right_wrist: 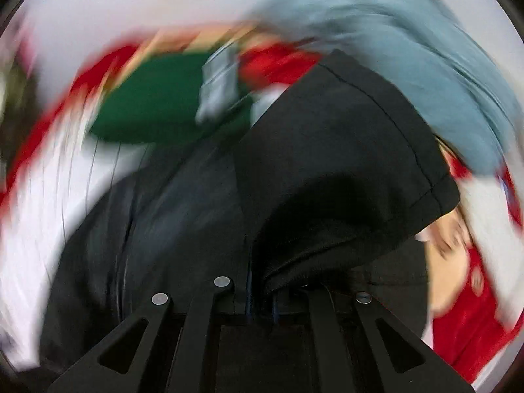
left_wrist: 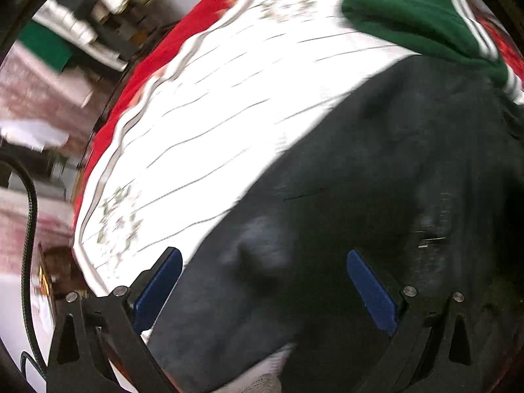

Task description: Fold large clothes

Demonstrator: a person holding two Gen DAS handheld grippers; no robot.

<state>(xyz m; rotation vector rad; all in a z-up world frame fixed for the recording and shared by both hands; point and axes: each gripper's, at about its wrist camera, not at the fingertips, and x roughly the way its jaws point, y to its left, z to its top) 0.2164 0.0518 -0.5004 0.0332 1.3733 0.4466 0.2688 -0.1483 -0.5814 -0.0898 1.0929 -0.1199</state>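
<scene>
Black hooded garment (left_wrist: 376,170) spread on your white striped tablecloth (left_wrist: 209,104) | right gripper (right_wrist: 262,298) clamps its hem, hood bunched above | left gripper (left_wrist: 262,288) hangs wide, empty, over the cloth | progress: early, no finished fold visible | green (left_wrist: 409,9) and grey-blue (right_wrist: 409,59) garments wait

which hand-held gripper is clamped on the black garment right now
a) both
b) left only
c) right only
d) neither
c: in the right wrist view the right hand-held gripper is shut with a fold of the black garment pinched between its fingers, while the left hand-held gripper hangs open above the cloth with nothing between its blue pads.
</scene>
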